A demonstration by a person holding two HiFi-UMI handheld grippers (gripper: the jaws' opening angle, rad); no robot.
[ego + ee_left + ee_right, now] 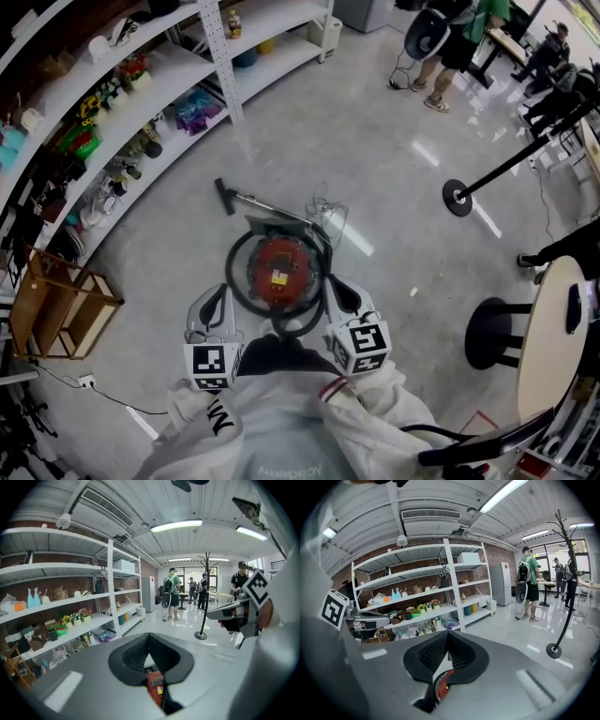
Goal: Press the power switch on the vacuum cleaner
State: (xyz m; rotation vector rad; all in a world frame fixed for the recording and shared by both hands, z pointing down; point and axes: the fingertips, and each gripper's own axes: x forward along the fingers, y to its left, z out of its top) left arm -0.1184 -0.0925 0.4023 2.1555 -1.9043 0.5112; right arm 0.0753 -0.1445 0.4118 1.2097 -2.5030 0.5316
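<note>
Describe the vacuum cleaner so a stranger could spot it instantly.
Find the long white shelves along the grey floor. On the floor beside them sits the vacuum cleaner, a round canister ringed by a black hose. Its red top sets it apart from the black stand base nearby.

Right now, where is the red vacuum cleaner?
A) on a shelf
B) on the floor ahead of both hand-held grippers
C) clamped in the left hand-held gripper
B: the vacuum cleaner sits on the floor, hose coiled round it, in front of the left hand-held gripper and right hand-held gripper, both shut and empty.
</note>
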